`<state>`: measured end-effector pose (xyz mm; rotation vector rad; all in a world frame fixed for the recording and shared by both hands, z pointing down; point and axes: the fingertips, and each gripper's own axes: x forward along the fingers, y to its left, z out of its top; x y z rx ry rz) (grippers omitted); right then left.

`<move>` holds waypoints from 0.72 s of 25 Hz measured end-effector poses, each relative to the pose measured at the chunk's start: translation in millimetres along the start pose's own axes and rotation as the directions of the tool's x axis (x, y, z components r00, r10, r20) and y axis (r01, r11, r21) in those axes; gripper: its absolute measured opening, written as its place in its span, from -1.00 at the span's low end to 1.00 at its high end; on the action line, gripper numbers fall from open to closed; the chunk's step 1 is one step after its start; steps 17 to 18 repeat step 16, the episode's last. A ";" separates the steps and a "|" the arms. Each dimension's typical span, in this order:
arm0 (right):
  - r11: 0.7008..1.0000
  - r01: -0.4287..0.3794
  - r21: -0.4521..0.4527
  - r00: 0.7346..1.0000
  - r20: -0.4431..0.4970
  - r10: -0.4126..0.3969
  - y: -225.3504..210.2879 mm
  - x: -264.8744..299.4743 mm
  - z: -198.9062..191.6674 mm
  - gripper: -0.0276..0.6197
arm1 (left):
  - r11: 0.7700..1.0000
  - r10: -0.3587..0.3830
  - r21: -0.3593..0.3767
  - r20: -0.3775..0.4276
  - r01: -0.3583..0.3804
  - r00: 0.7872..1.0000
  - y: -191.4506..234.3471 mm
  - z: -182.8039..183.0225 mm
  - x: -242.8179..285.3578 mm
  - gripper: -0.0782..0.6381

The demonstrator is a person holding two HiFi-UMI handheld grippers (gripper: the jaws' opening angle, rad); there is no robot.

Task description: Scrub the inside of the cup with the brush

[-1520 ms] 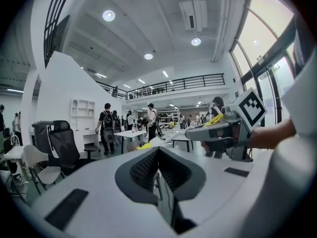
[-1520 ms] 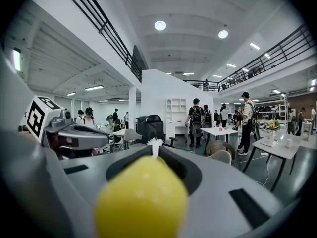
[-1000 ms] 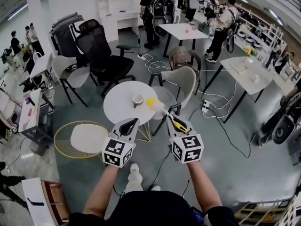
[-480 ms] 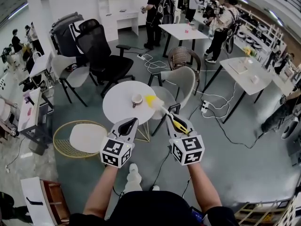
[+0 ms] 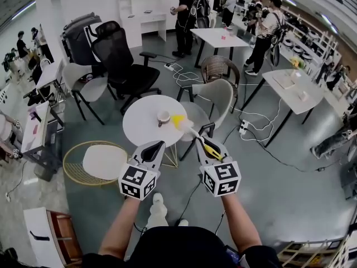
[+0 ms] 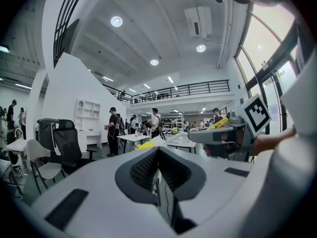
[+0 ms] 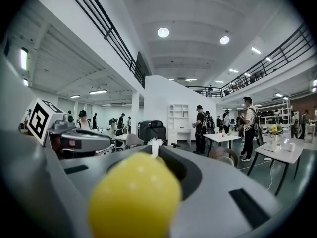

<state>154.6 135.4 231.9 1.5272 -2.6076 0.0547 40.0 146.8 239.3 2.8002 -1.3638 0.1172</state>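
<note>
1 black high-backed office chair (image 5: 120,60), standing behind the table. 1 round white table (image 5: 139,133), directly ahead of both grippers in the head view. 1 pale shell-seat chair (image 5: 216,98), just beside the table on its right. 1 low round white stool with a yellow wire rim (image 5: 95,163), at the table's near left. 1 left gripper (image 5: 158,144), grey with a black-and-white marker cube, held level short of the table's near edge; its ribbed jaws are pressed together with nothing between them. 1 right gripper (image 5: 204,144), same build, beside the left one; its jaws are clamped on the handle of the brush. 1 brush (image 5: 192,132) with a yellow handle, a white shaft and a yellow head, reaching from the right gripper up and left over the table's right edge; the right gripper view shows the handle's end as a blurred yellow bulb filling the jaws. 1 small white cup (image 5: 163,116), upright on the table right of centre, with the brush head just beside it on the right and outside it.
</note>
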 end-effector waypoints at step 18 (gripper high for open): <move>1.000 -0.006 0.015 1.000 -0.007 0.006 5.2 0.6 -8.4 -0.76 | 1.000 0.008 -0.010 0.013 -0.008 1.000 2.8 -2.9 -6.9 -0.73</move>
